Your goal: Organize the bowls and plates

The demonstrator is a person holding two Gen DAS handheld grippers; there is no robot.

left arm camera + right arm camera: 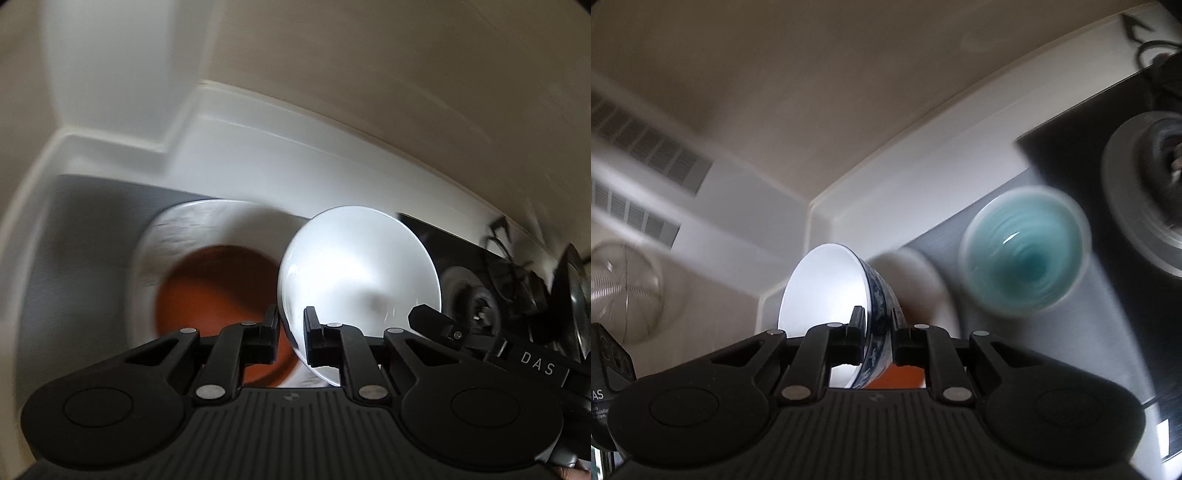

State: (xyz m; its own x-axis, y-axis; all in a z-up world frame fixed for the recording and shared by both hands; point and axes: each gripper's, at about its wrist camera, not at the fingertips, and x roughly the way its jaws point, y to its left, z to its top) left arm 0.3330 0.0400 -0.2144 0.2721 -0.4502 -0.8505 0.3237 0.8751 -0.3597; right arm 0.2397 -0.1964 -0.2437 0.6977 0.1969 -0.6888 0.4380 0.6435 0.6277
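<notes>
In the left wrist view my left gripper is shut on the rim of a white bowl, held tilted above an orange plate that lies on a larger white plate. In the right wrist view my right gripper is shut on the rim of a blue-and-white patterned bowl, white inside, held tilted on its side. A teal bowl stands on the grey mat to the right, blurred. A bit of orange plate shows under the fingers.
The grey mat sits in a white counter corner against beige walls. A black stovetop with a burner lies to the right; the burner also shows in the right wrist view. A wire strainer and vents are at left.
</notes>
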